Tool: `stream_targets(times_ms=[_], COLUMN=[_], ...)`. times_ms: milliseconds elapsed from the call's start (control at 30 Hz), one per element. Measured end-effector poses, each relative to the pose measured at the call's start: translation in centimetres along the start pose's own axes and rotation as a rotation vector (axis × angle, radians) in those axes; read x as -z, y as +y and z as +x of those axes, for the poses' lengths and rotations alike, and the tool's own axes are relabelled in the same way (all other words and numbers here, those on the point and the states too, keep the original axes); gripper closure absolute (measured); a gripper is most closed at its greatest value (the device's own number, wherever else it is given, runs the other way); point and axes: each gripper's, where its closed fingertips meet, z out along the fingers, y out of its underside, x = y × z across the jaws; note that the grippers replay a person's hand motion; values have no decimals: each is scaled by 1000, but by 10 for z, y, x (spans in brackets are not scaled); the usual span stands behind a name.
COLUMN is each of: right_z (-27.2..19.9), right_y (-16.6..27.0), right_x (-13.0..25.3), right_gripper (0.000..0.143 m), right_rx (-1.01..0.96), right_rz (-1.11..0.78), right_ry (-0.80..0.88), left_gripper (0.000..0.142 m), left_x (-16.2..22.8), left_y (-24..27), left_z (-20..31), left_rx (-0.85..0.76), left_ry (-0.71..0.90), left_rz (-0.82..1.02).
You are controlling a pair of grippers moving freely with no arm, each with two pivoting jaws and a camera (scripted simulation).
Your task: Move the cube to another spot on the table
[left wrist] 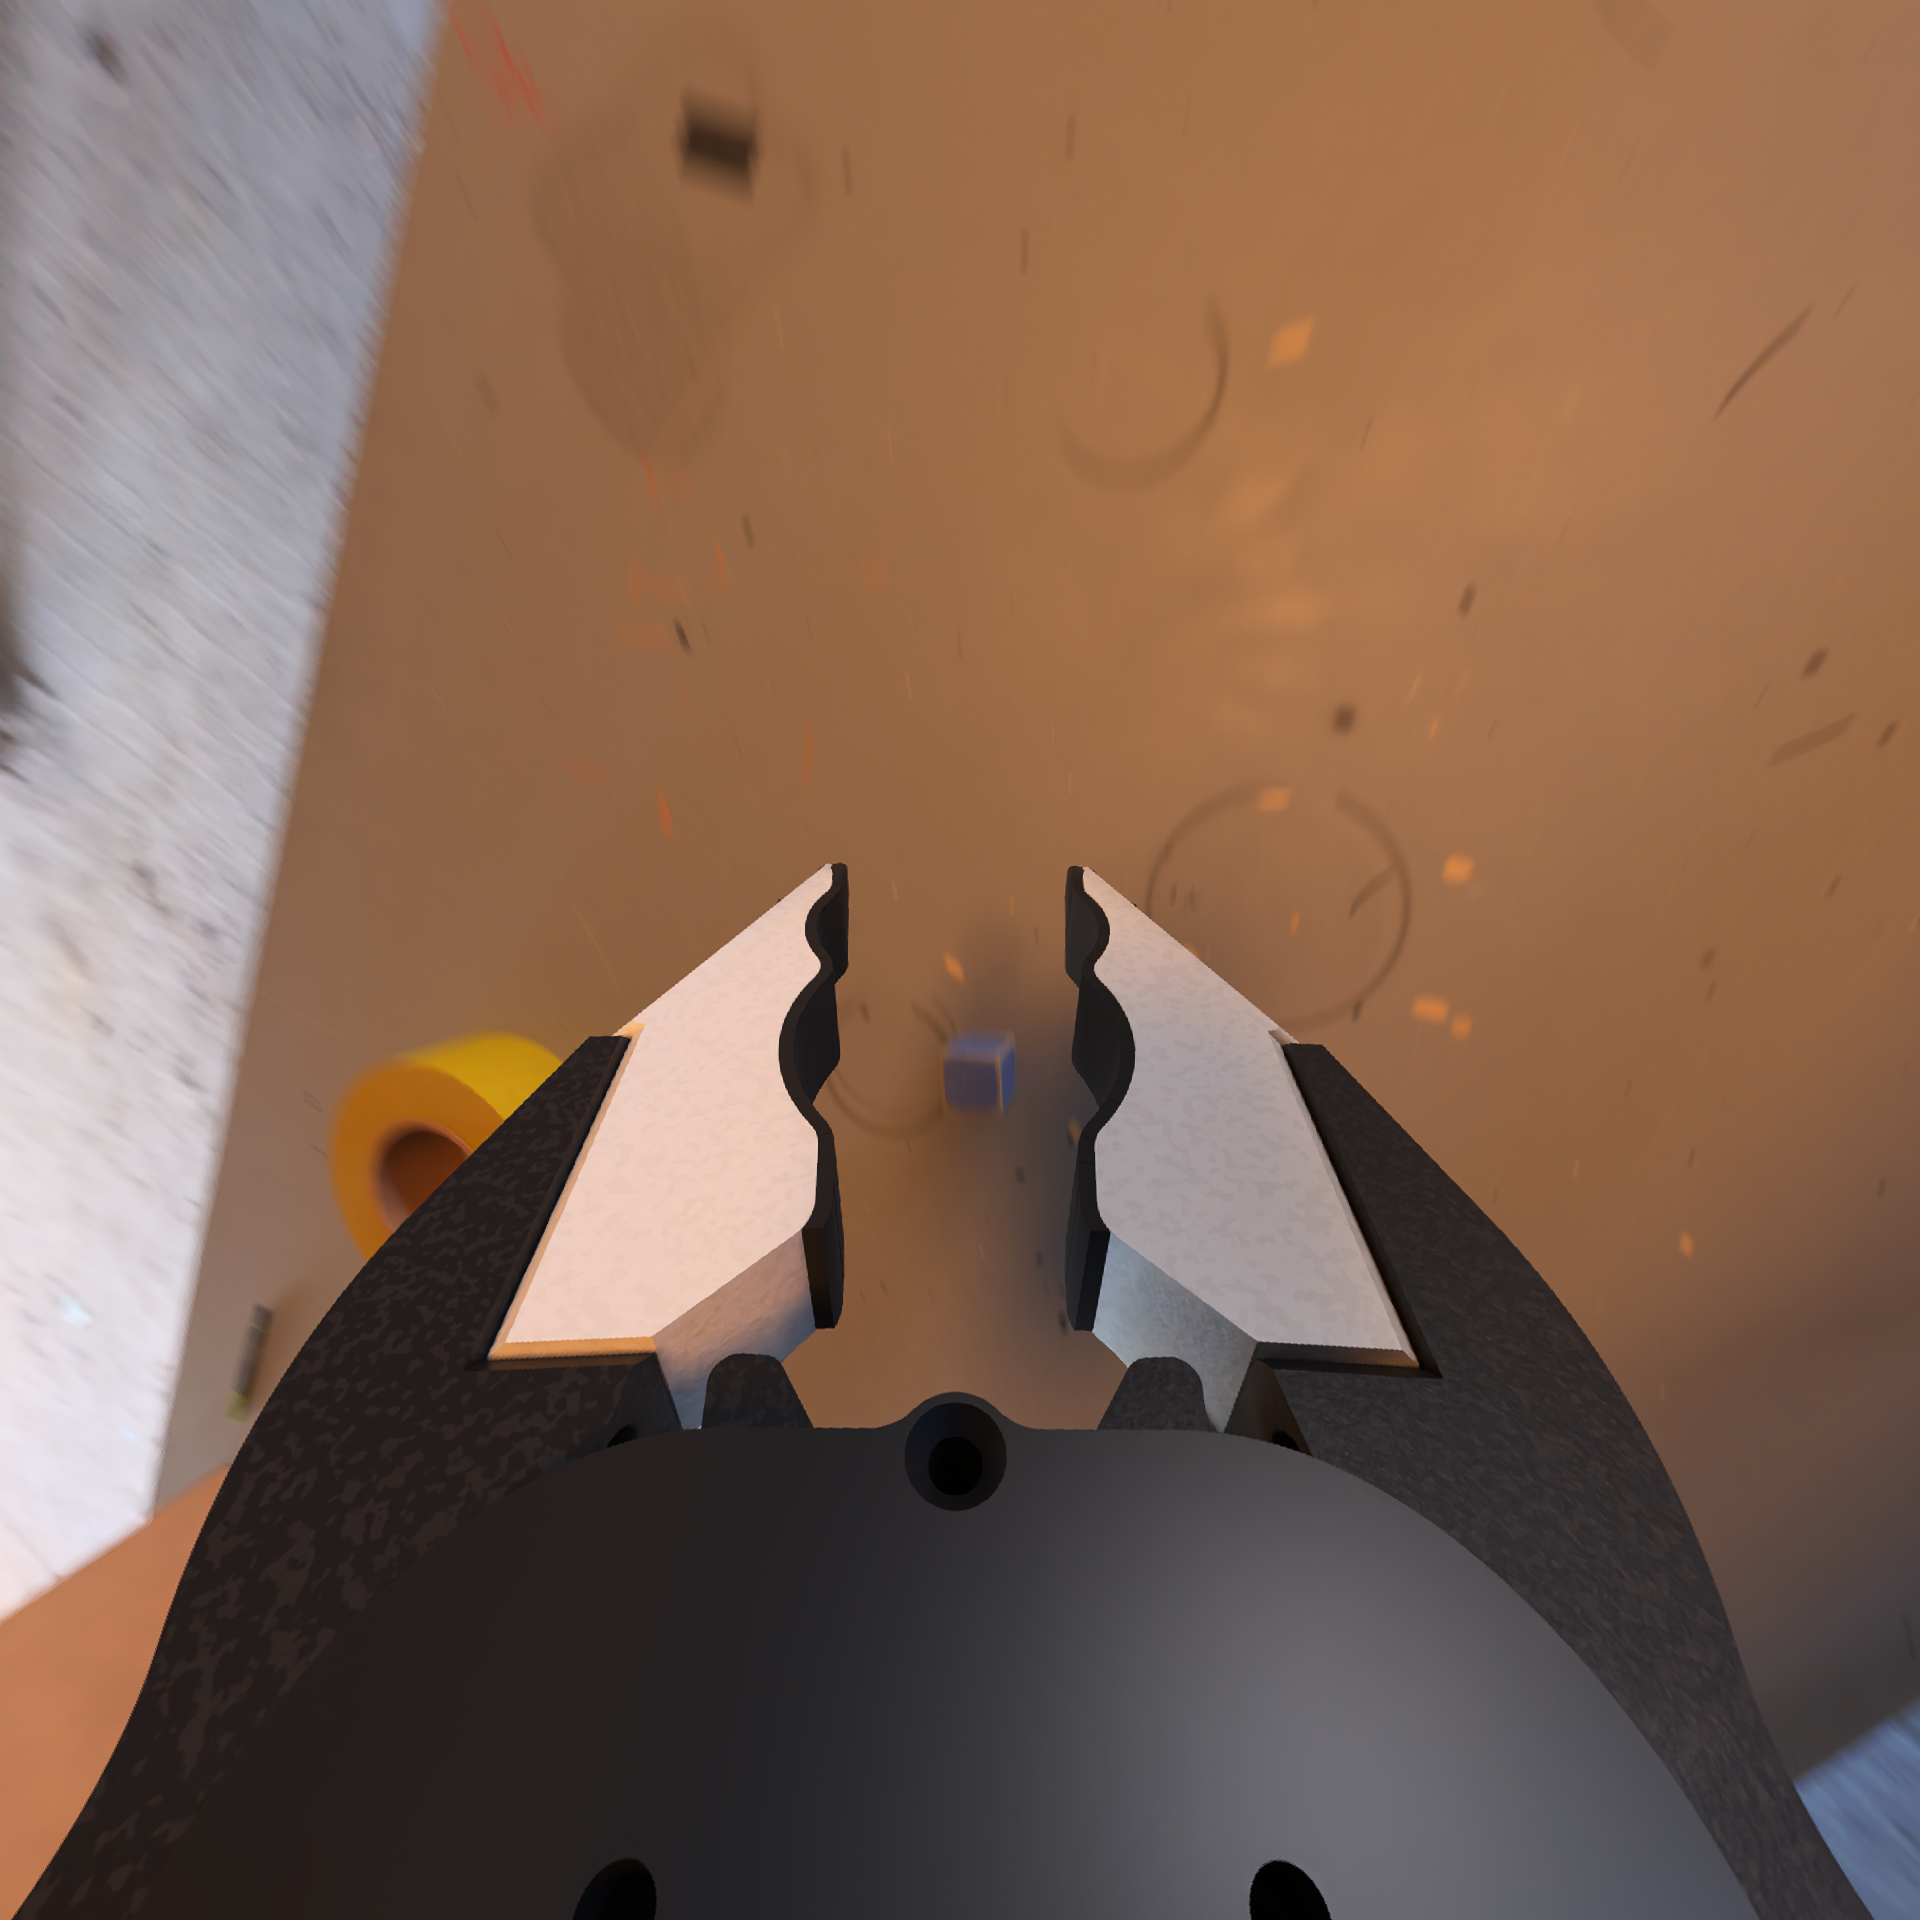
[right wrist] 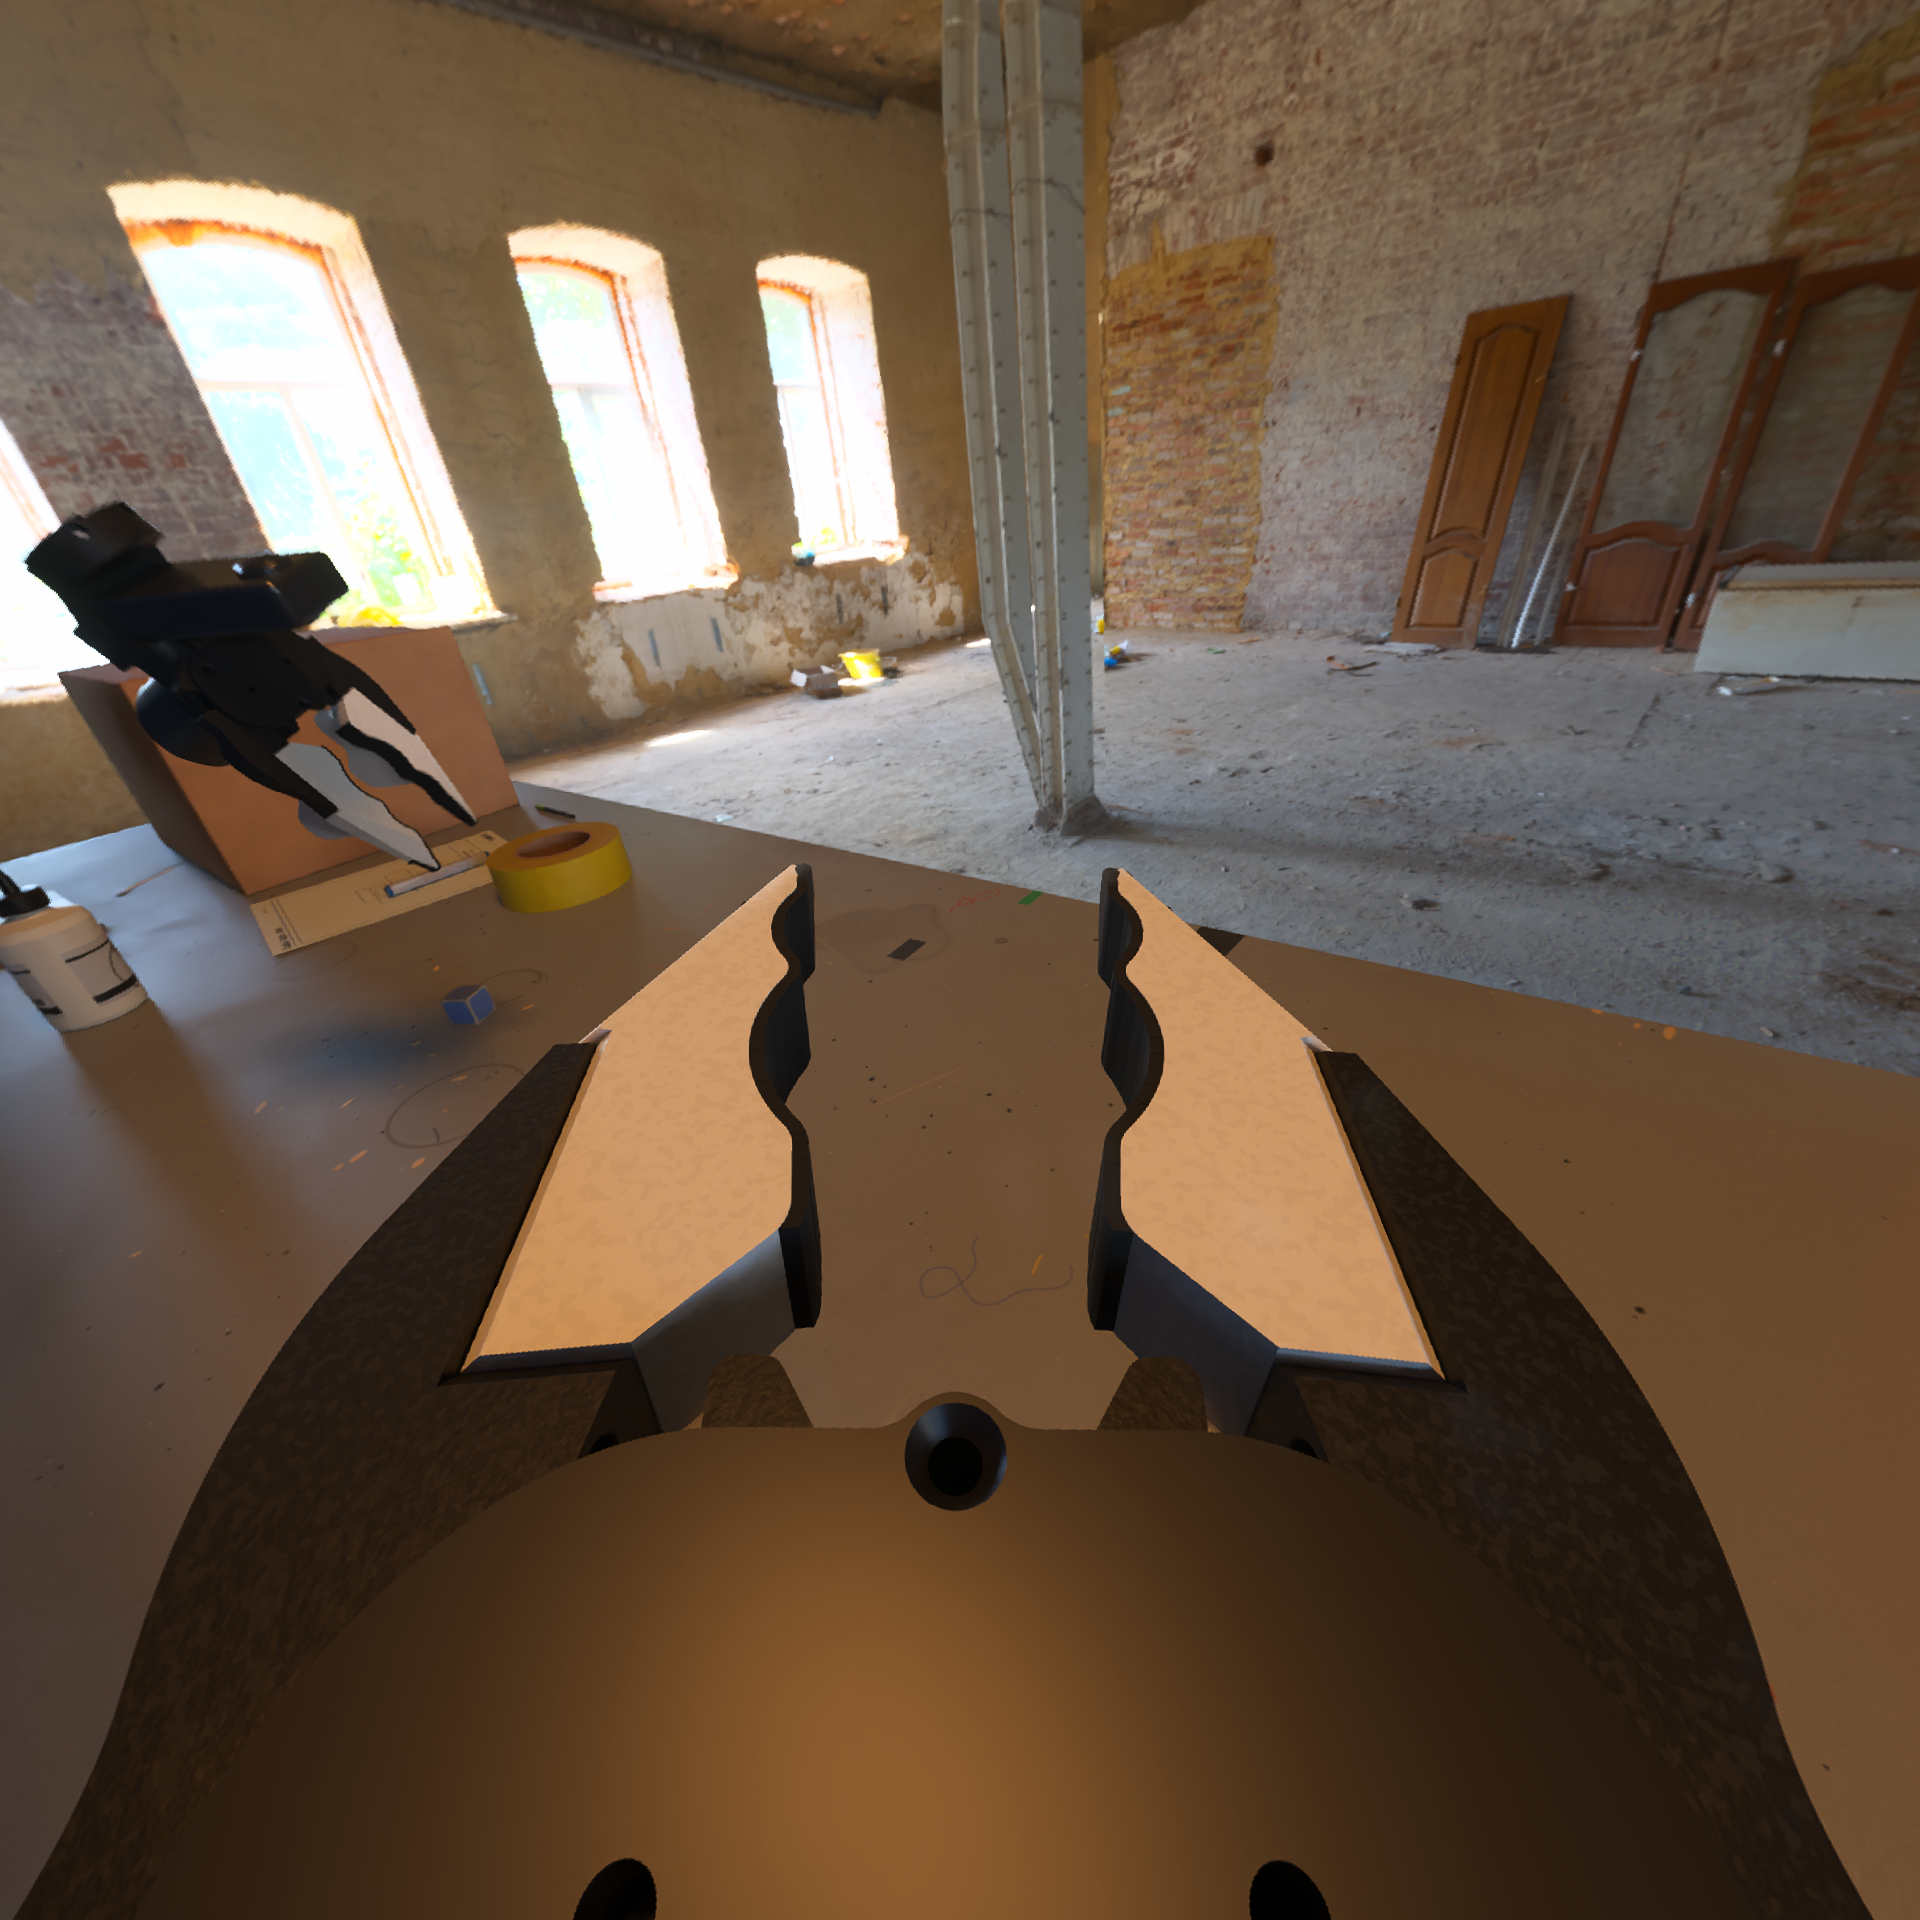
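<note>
A small blue cube (left wrist: 979, 1070) sits on the brown table (left wrist: 1351, 520). In the left wrist view it shows far below, in the gap between my open fingers. My left gripper (left wrist: 956, 873) is open and empty, high above the cube. In the right wrist view the cube (right wrist: 468, 1004) lies at the left of the table, and the left gripper (right wrist: 442, 836) hangs above and behind it, pointing down. My right gripper (right wrist: 954, 878) is open and empty, low over the table (right wrist: 1558, 1195), well right of the cube.
A yellow tape roll (right wrist: 559, 864) lies behind the cube, also in the left wrist view (left wrist: 421, 1127). A brown box (right wrist: 208, 758), a paper sheet (right wrist: 353, 902) with a pen, and a white bottle (right wrist: 68, 961) stand at the left. The table edge runs behind the right gripper.
</note>
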Motion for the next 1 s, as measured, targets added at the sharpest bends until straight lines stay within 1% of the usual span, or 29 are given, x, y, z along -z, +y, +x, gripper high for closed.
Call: stream_targets(times_ms=[100,167,233,300,433,600,700,767,833,900,1000], right_z=[-4,-6,-8,-9,-7,-2,0,1,2,4,5], right_y=[5,8,10,12,13,15,16,17,18,19,19], right_x=[-7,-11,-14,-15,-13,-10,-9,-8,-8,-7,-7], right_gripper=[88,88,88,88,88,88,88,88,88,88,88], right_rx=[16,23,22,27,32,15,10,6,5,1,-4], right_rz=[-29,-43,-55,-66,-71,-72,-73,-72,-74,-76,-75], right_ry=[-13,-16,-21,-16,-4,10,15,15,17,19,20], left_gripper=[102,100,100,99,98,99,103,116,116,116,116], left_x=[-29,-49,-66,-79,-95,-104,-108,-110,-109,-104,-78], left_y=[71,108,131,143,150,152,155,156,156,158,146], left_z=[-1,1,5,7,9,11,10,9,10,5,-16], left_rx=[40,51,55,53,81,90,81,88,92,69,73], left_ry=[118,136,148,160,181,196,183,181,189,162,90], left_rz=[-124,-238,-314,-347,-352,-387,-415,-418,-418,-423,-378])
